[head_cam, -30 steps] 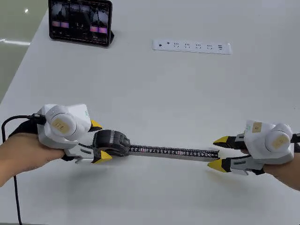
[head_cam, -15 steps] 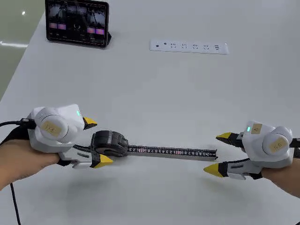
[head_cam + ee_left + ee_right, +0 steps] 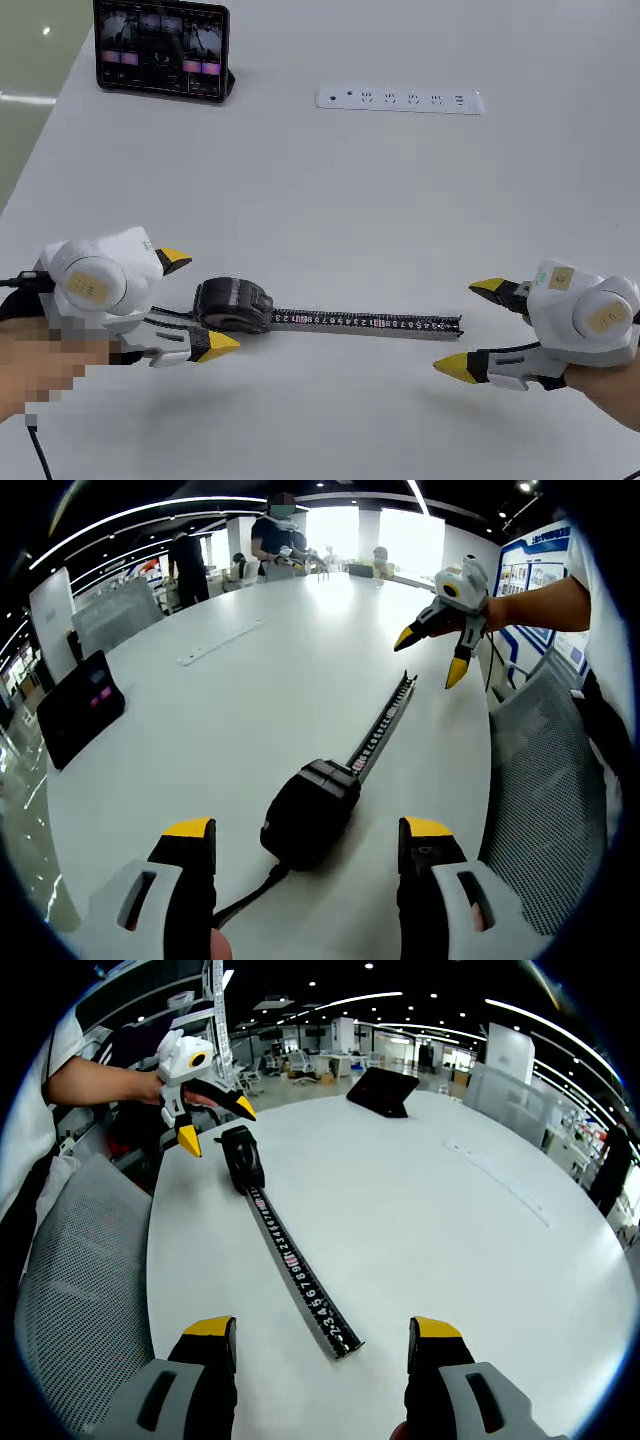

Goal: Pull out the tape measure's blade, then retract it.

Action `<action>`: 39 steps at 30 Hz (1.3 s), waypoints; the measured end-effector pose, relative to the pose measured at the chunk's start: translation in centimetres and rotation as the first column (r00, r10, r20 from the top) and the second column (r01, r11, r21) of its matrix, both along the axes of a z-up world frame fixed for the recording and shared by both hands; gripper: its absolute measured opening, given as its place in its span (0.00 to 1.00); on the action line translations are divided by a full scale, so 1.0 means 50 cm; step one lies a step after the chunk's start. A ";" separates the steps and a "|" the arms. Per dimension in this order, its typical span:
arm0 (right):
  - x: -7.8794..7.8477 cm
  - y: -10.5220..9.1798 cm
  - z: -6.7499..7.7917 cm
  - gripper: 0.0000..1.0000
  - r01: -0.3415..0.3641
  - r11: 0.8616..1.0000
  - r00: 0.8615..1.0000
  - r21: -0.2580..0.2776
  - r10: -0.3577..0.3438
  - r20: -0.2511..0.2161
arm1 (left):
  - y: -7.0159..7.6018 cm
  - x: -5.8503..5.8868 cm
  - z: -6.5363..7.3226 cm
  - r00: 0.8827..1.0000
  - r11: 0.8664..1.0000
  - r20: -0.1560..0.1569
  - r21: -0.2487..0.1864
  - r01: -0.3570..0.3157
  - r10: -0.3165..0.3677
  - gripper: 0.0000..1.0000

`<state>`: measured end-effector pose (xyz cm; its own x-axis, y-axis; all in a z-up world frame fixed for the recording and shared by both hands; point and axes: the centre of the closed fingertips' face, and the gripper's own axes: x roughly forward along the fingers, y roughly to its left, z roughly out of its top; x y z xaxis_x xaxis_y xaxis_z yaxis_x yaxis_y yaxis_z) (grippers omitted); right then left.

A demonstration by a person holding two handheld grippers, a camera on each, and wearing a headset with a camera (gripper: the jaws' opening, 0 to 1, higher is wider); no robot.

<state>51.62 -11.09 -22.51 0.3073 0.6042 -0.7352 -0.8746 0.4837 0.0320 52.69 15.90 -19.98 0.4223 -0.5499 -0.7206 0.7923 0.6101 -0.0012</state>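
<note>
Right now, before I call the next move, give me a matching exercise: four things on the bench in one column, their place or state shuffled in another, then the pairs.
1. tape measure case
2. blade
3. tablet
4. power strip

A. white, flat at the far side of the table
B. pulled out, lying flat, tip near the open right gripper
C. propped up at the far left, screen lit
D. loose at the open left gripper jaw tips

Pairs: 1-D, 2-B, 3-C, 4-A
</note>
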 end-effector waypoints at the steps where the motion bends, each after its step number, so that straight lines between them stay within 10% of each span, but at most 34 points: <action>1: 0.000 -0.002 0.000 0.68 0.003 1.000 1.000 -0.001 -0.003 0.004 | 0.003 -0.001 -0.001 1.000 1.000 0.001 0.003 -0.005 0.005 0.71; 39: -0.068 -0.017 0.032 0.83 0.135 0.986 0.989 0.093 -0.140 0.045 | 0.053 -0.098 0.018 0.980 0.975 0.033 -0.116 -0.190 0.195 0.78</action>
